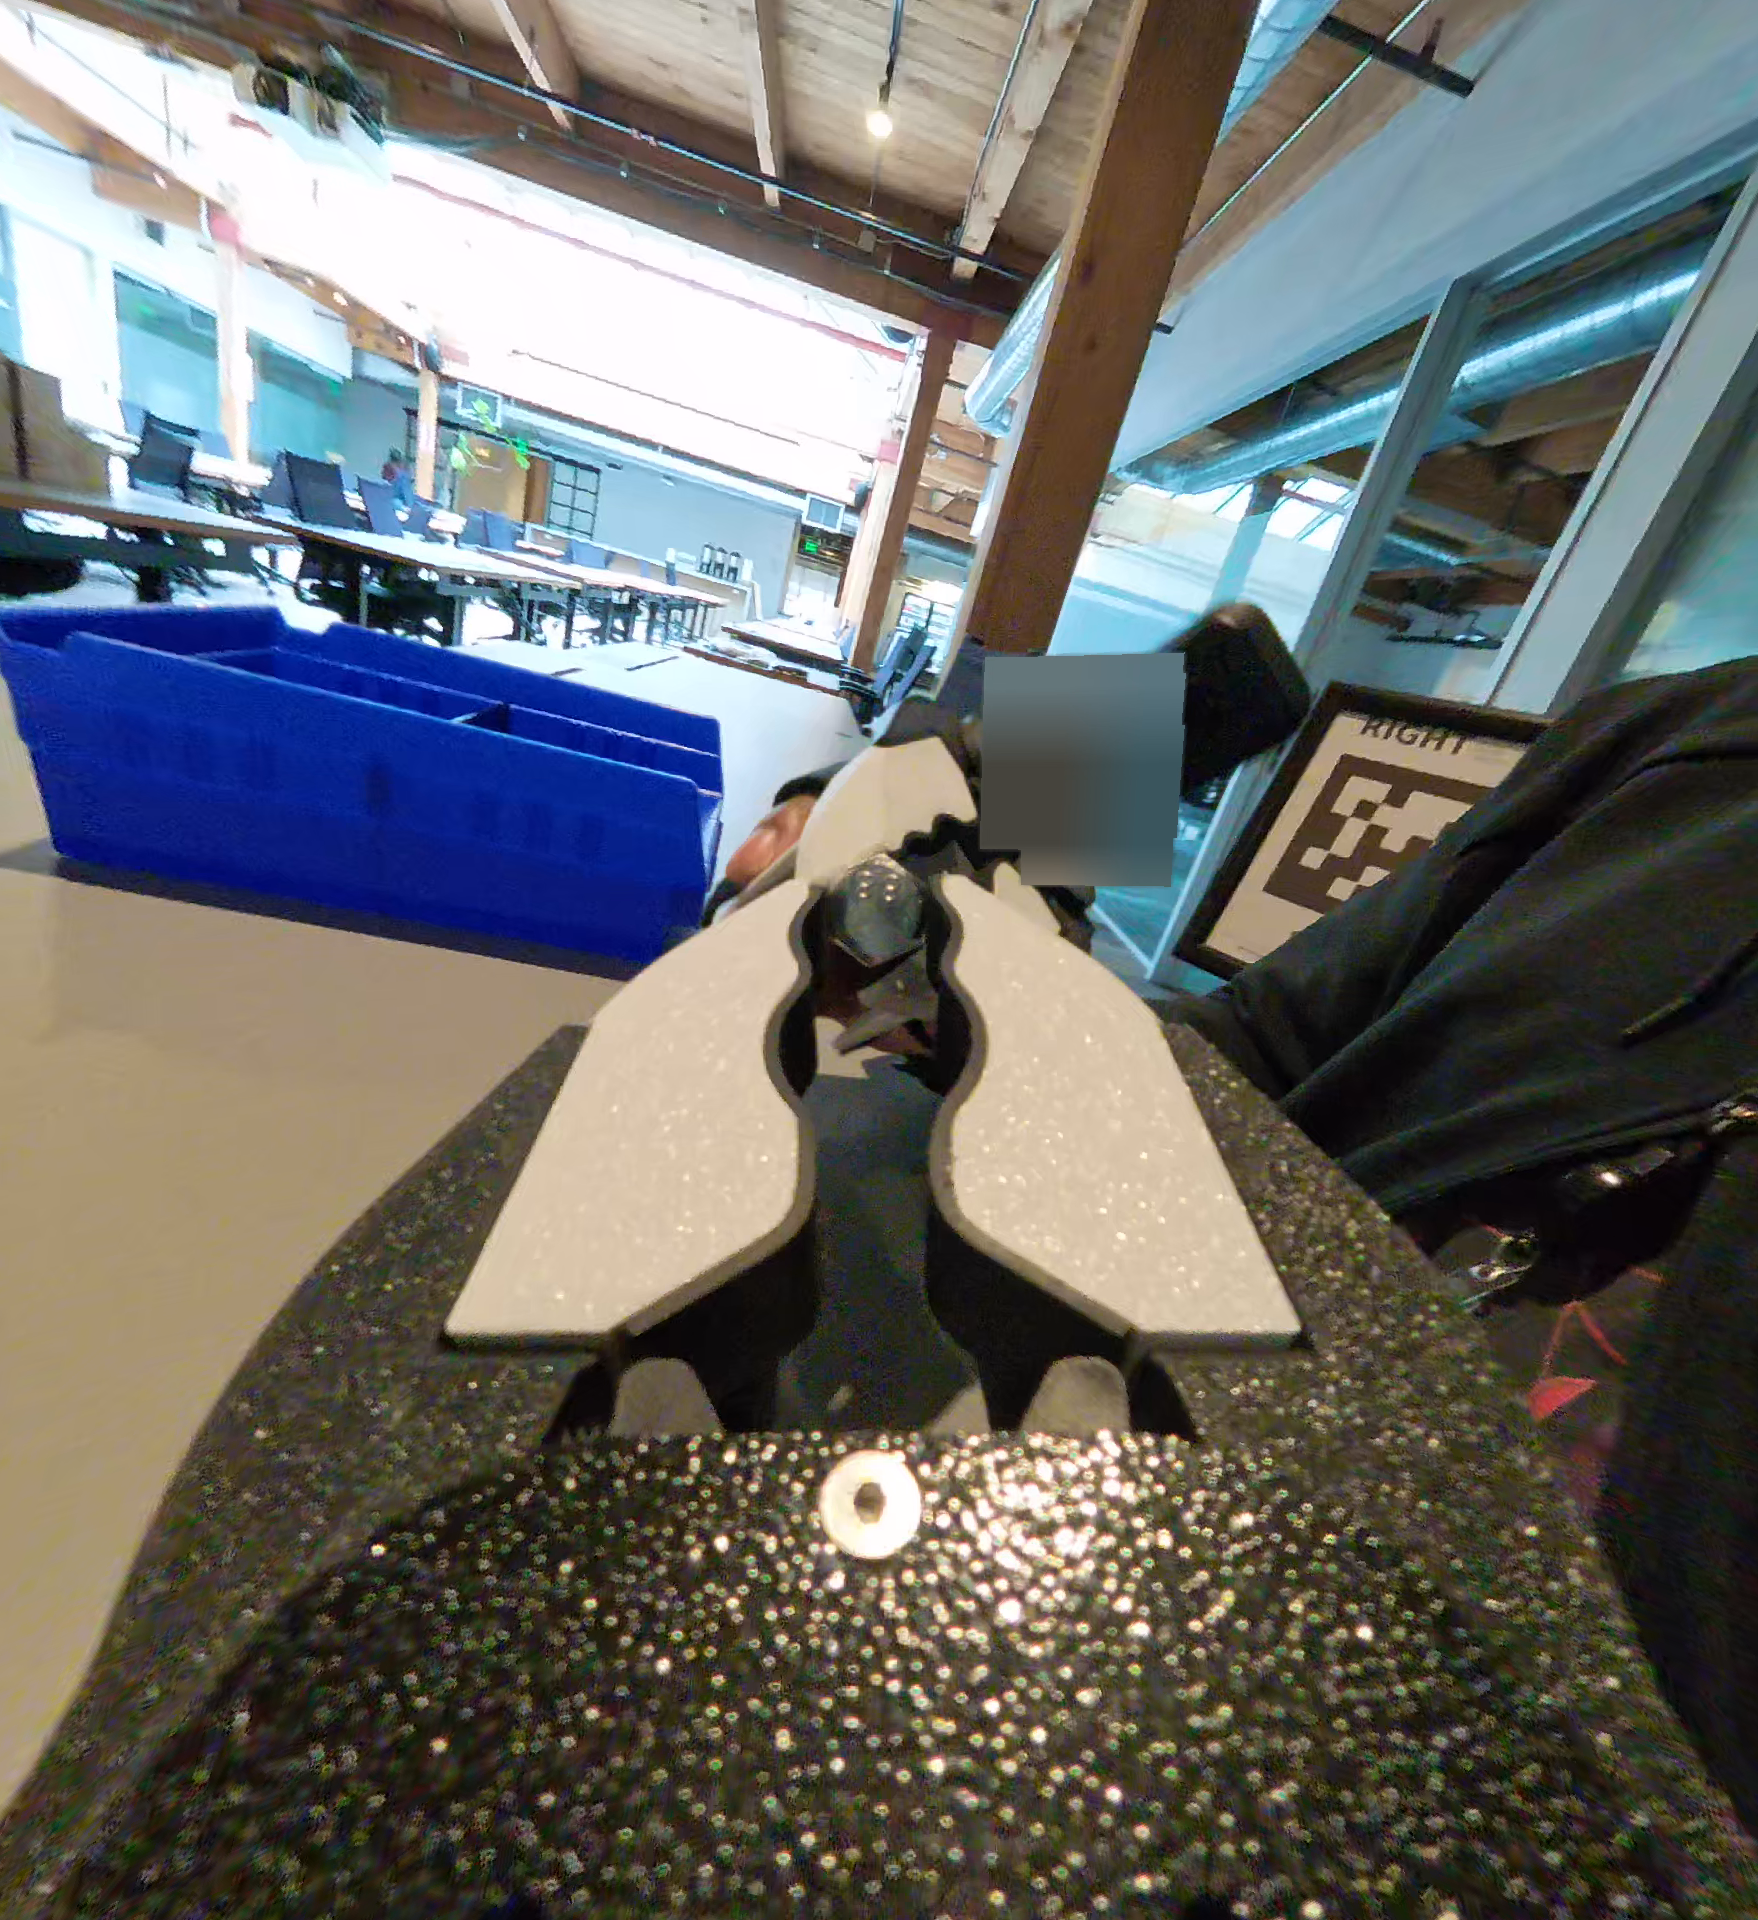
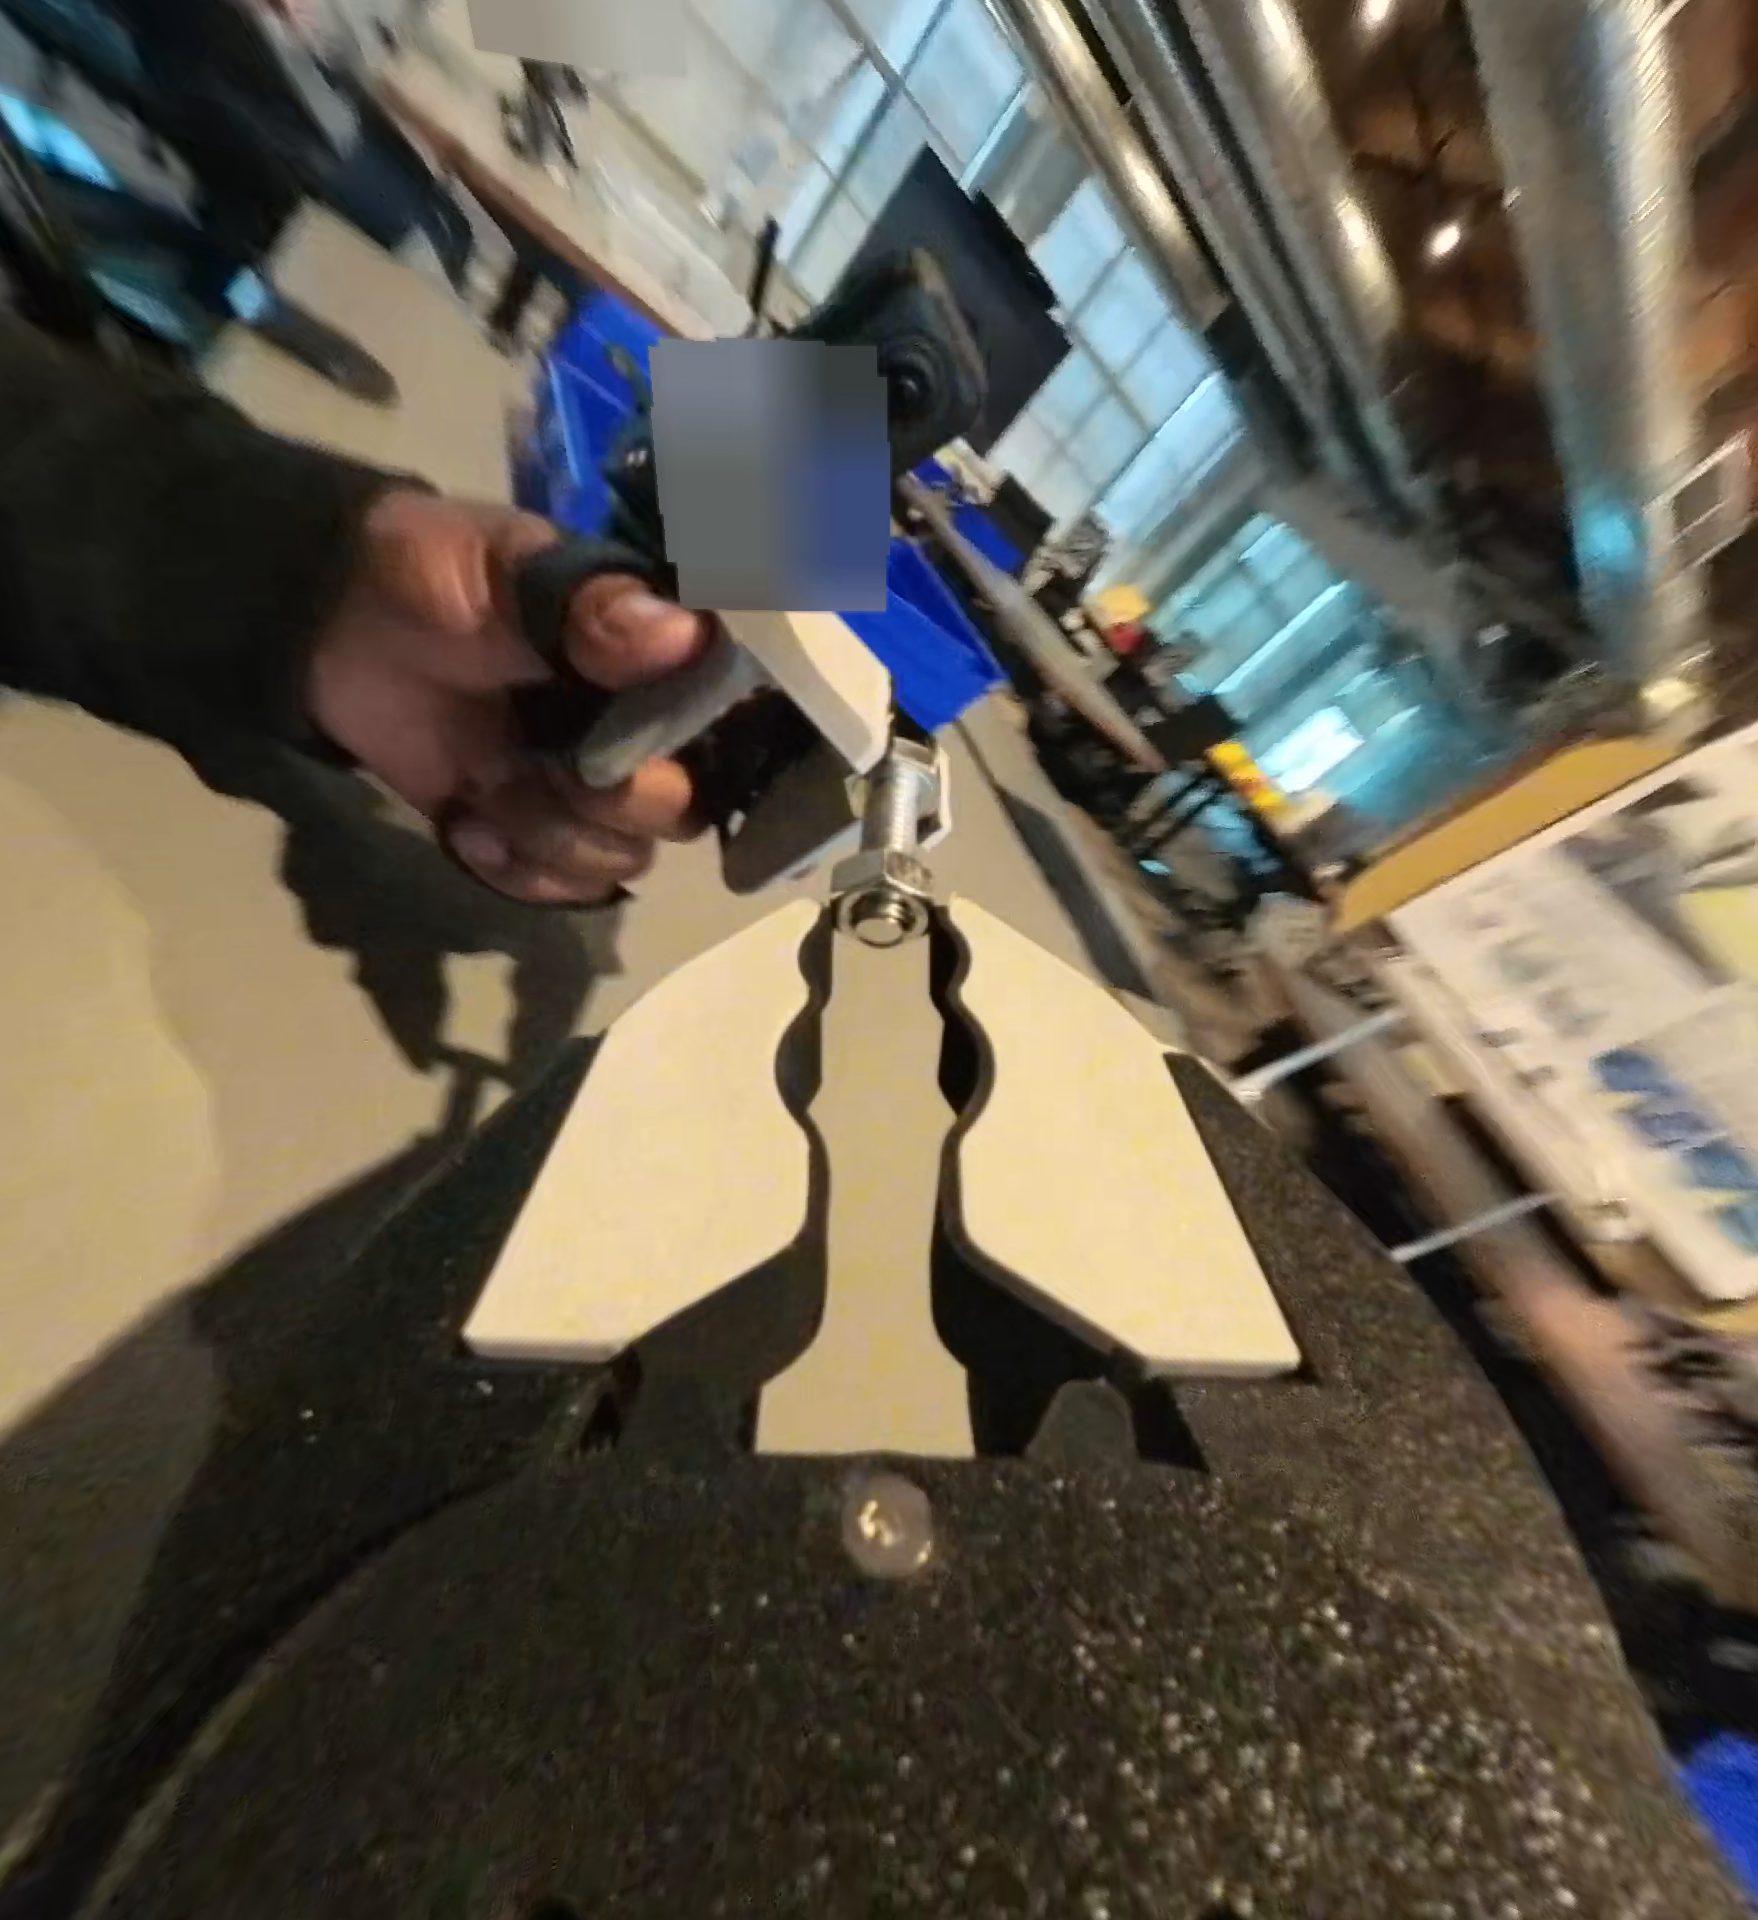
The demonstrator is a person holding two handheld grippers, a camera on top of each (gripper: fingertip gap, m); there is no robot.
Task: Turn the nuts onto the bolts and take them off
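A silver threaded bolt hangs in the air, its shank running up into the left claw, which clamps its upper end. A silver hex nut sits threaded near its lower end, gripped at the tips of the right claw. In the left wrist view the bolt head looks dark, facing the camera.

A pale grey, smooth tabletop carried a blue plastic bin with inner dividers, which stood directly on it toward the far side and cast a dark shadow along its base. In the right wrist view the tabletop appeared blurred.
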